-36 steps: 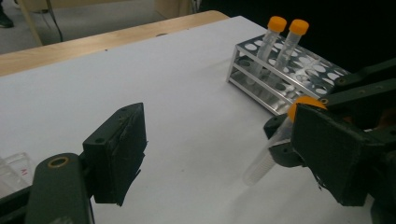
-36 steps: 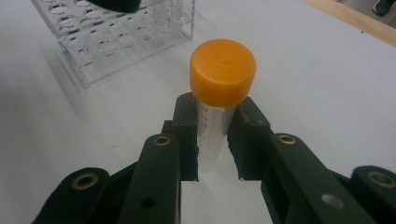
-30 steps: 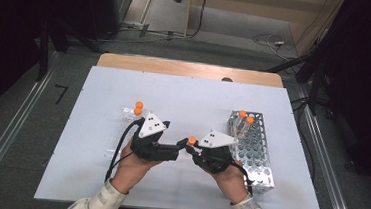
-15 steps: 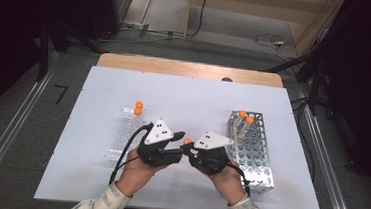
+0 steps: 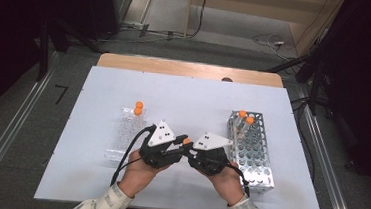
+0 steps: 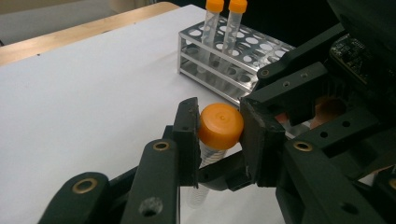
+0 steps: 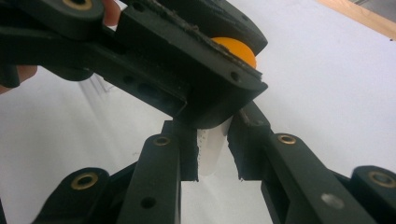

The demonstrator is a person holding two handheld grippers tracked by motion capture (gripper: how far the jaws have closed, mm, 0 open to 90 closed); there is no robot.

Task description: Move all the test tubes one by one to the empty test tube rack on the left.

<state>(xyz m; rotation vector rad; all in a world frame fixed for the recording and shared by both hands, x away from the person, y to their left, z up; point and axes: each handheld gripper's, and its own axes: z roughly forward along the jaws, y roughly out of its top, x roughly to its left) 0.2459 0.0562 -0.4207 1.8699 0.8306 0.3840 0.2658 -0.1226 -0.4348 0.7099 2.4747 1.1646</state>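
- Clear plastic tube tray (image 5: 125,132) lies on the white counter (image 5: 189,97) at the far left, with 2 orange-capped tubes (image 5: 137,107) at its far end, well apart from the hands.
- Left hand-held gripper (image 5: 179,140) sits left of centre; in the left gripper view its jaws are closed on the orange screw cap (image 6: 220,125) of a clear plastic tube (image 6: 201,186).
- Right hand-held gripper (image 5: 189,152) meets it nose to nose; in the right gripper view its jaws pinch the tube's clear body (image 7: 212,144) just below the cap.
- Silver perforated metal rack (image 5: 253,146) stands at the right, just beside the right hand, holding 2 more orange-capped tubes (image 5: 245,120) upright at its far end.
- Risk, as I judge it: both grips fall on a short stretch of 1 tube, so uneven twisting could let the smooth body slip or tilt, and a cap coming free suddenly could drop either piece onto the counter.
- Risk: a jerk to the right could knock the rack.
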